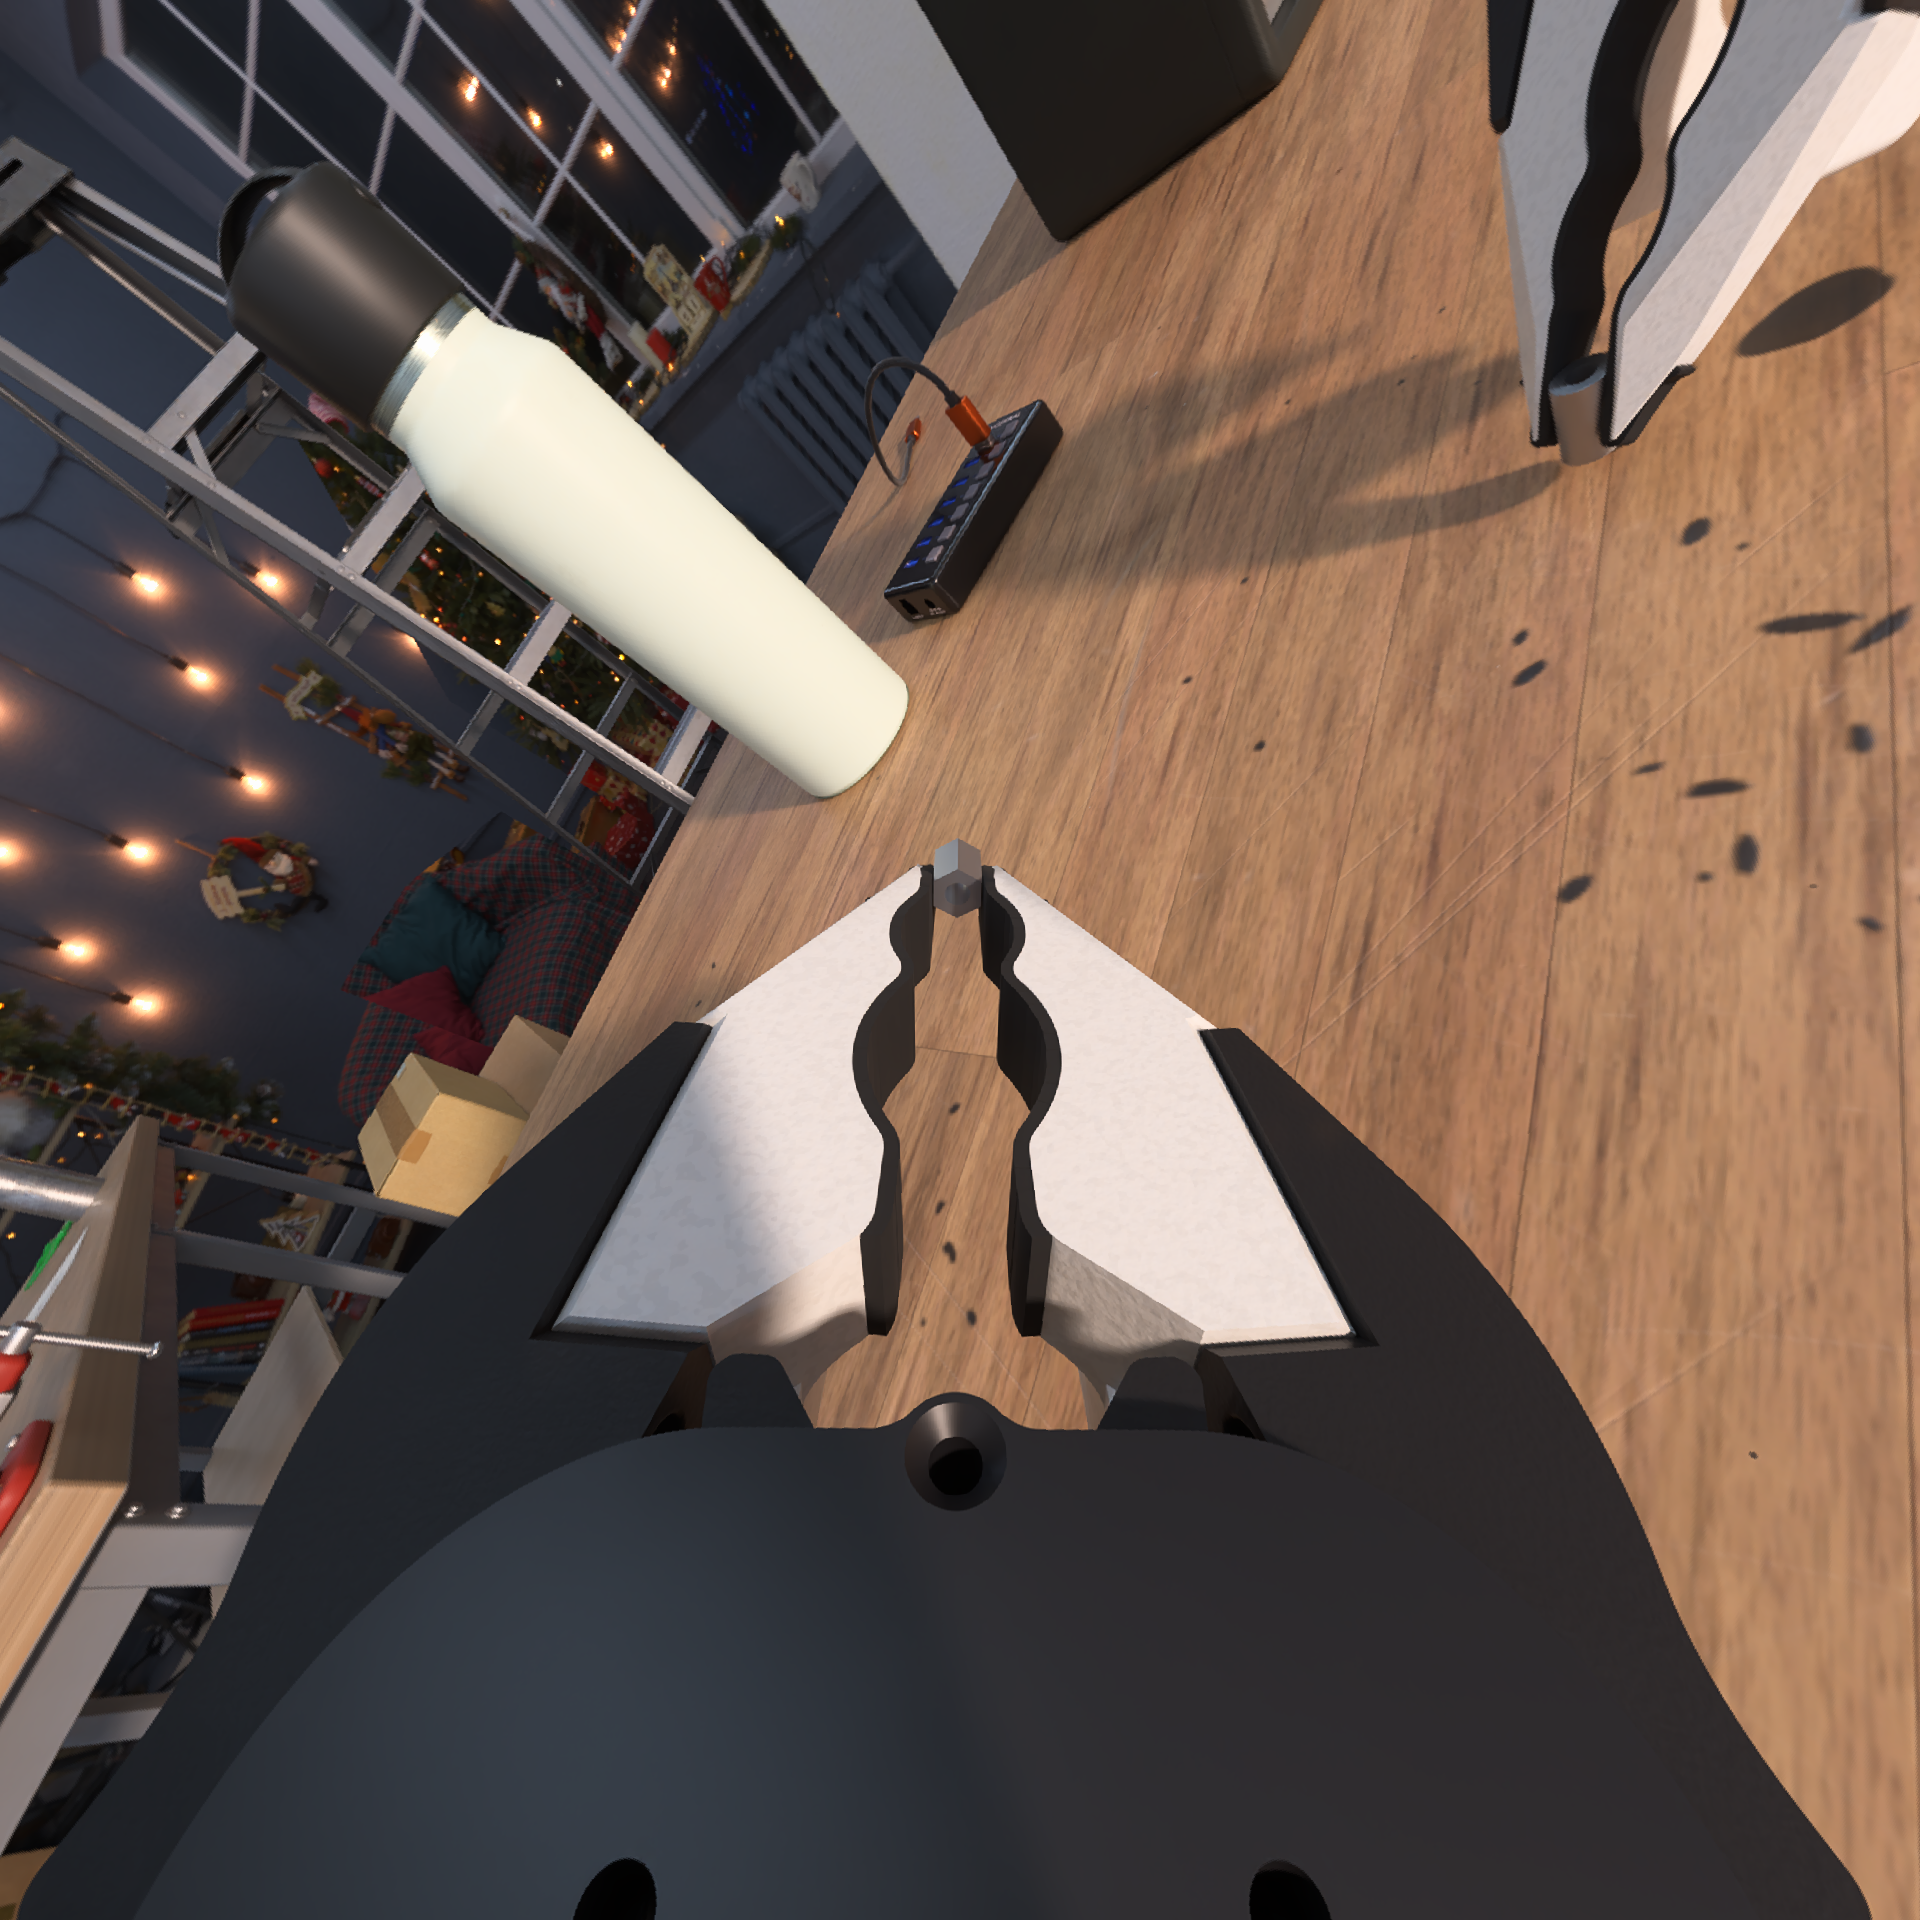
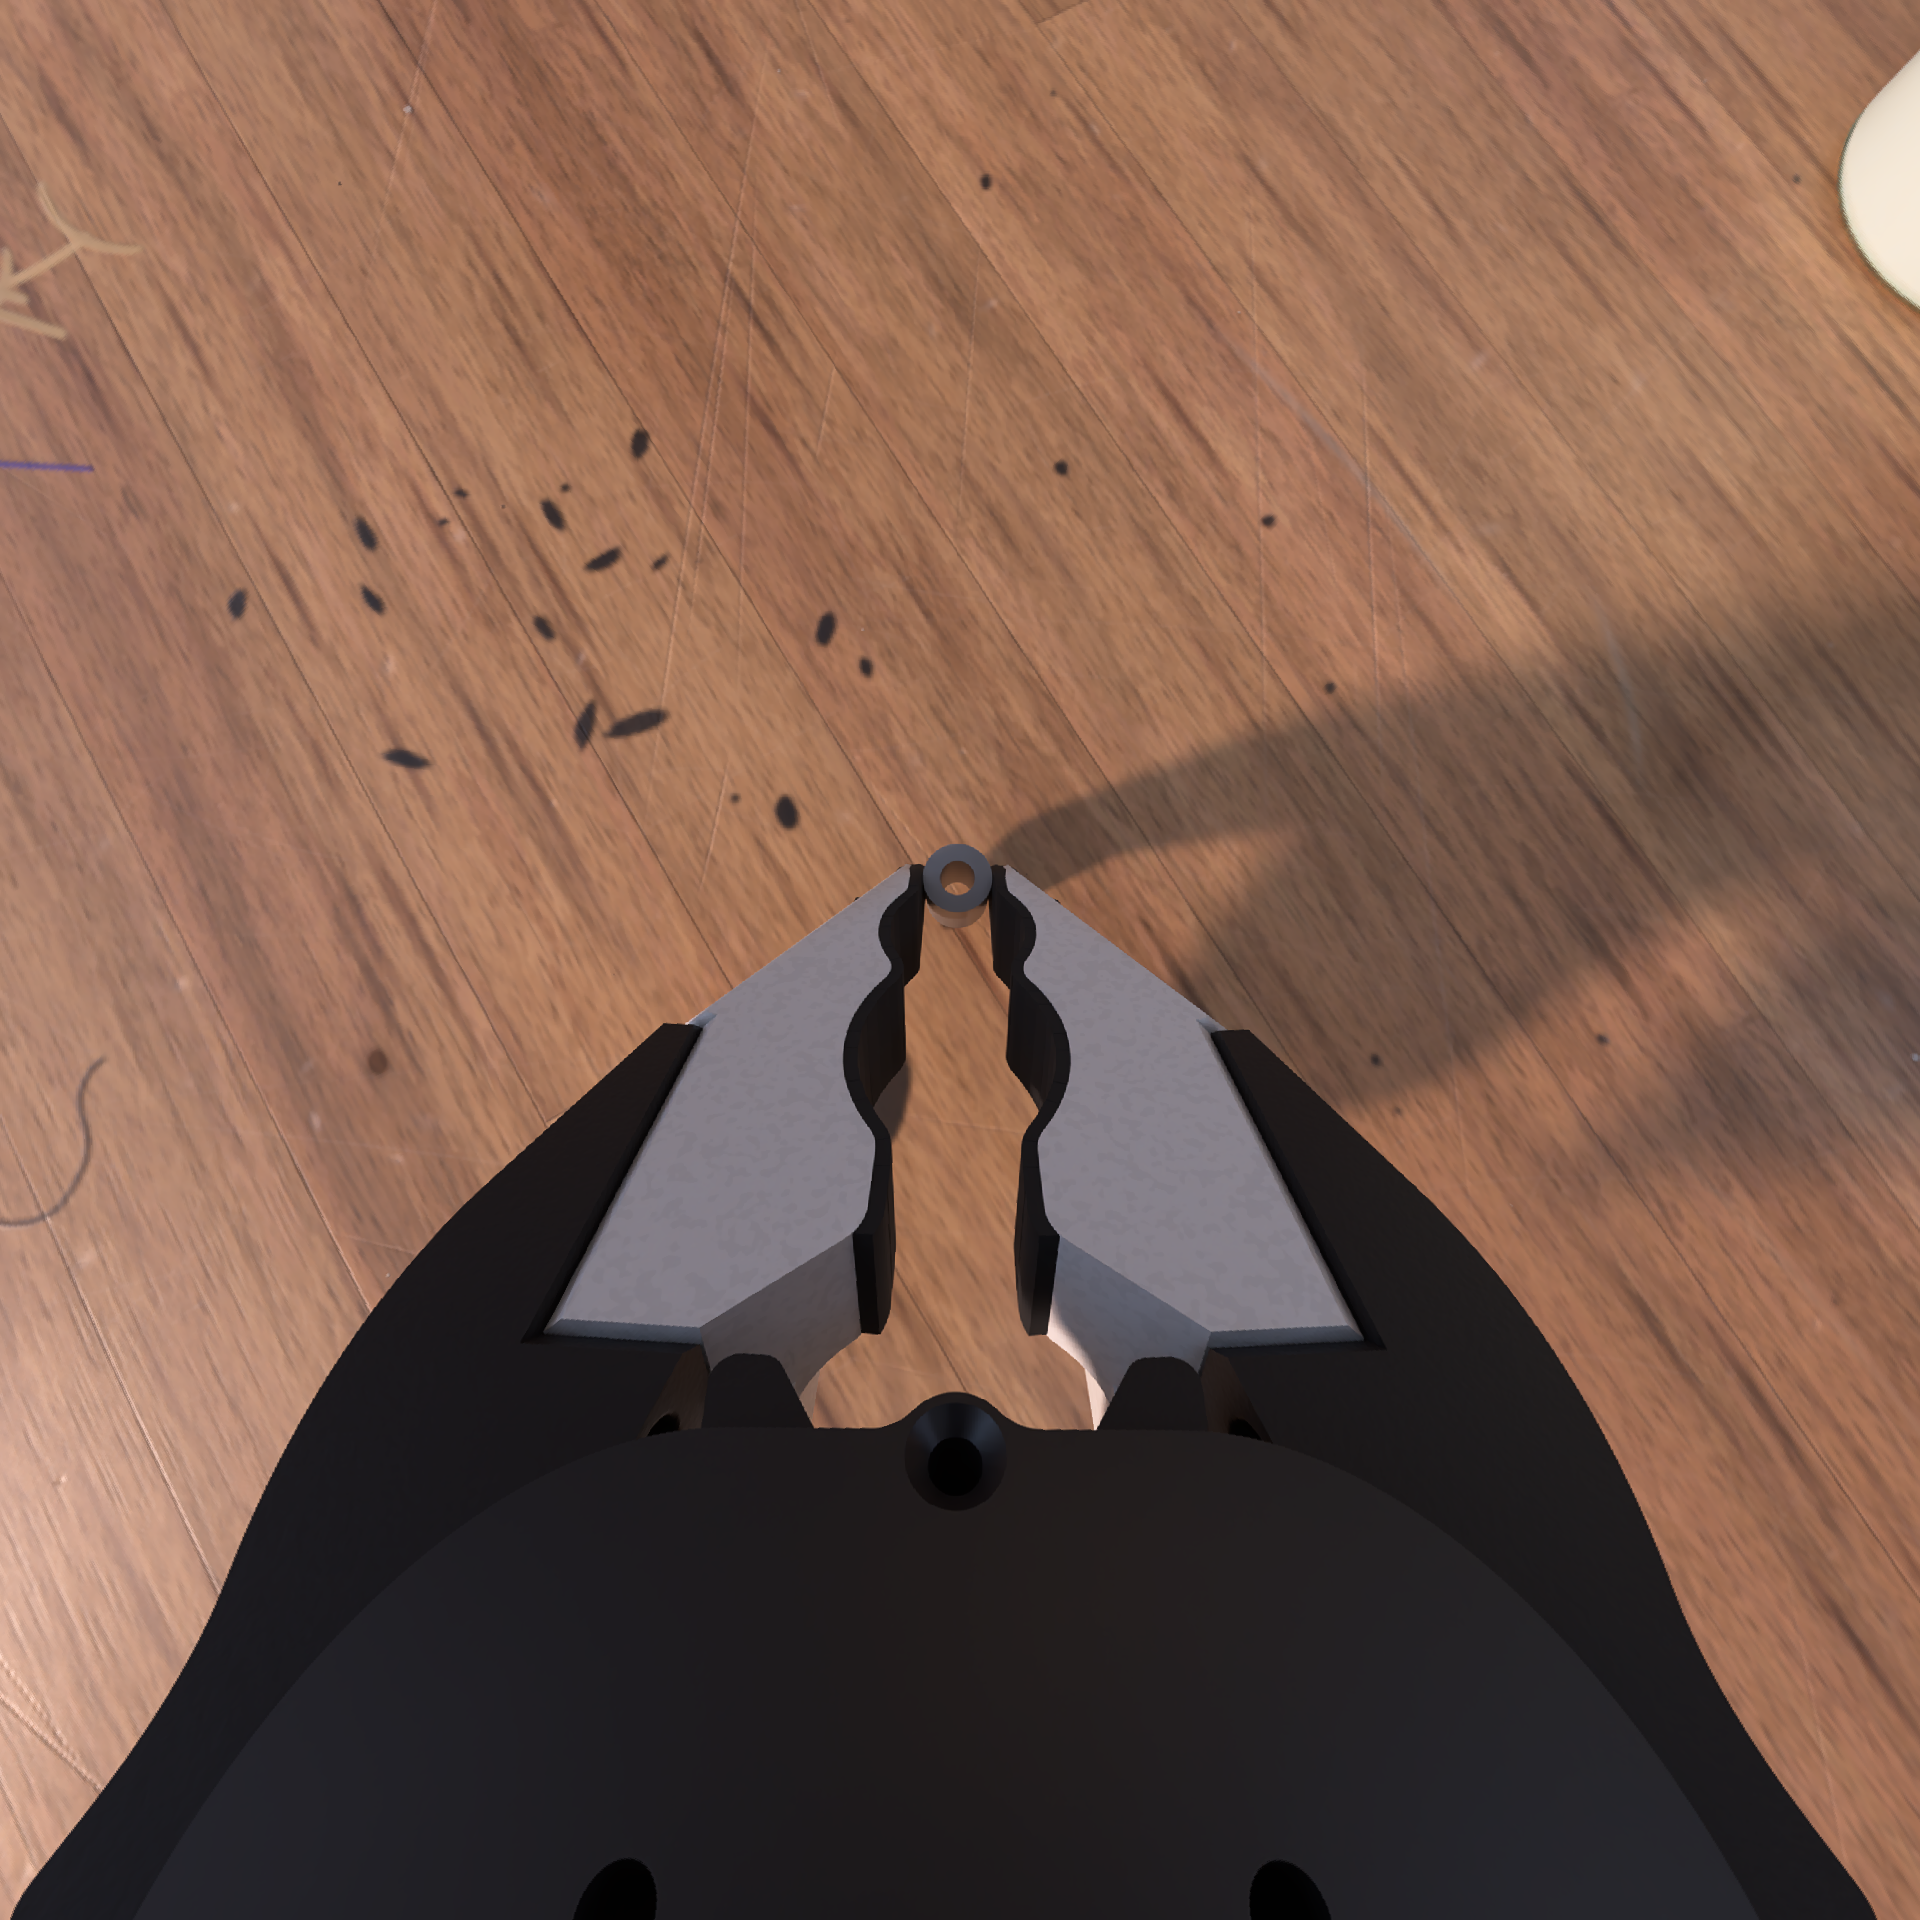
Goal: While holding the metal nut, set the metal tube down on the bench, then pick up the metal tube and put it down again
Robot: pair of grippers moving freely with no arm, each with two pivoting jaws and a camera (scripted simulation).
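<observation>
In the left wrist view my left gripper (image 1: 956,891) is shut on a small grey metal nut (image 1: 956,868), pinched at the fingertips above the wooden bench (image 1: 1299,935). In the right wrist view my right gripper (image 2: 957,896) is shut on the grey metal tube (image 2: 956,878), which I see end-on with its bore showing. The right gripper also shows at the top right of the left wrist view (image 1: 1584,400), pointing down with the tube (image 1: 1579,436) at its tips. The tube's lower end is close to the bench; I cannot tell whether it touches.
A white bottle (image 1: 623,540) with a black cap stands near the bench's left edge; its base shows in the right wrist view (image 2: 1886,177). A black USB hub (image 1: 971,514) with an orange plug and a black box (image 1: 1101,94) lie farther back. Dark specks (image 2: 582,623) dot the wood.
</observation>
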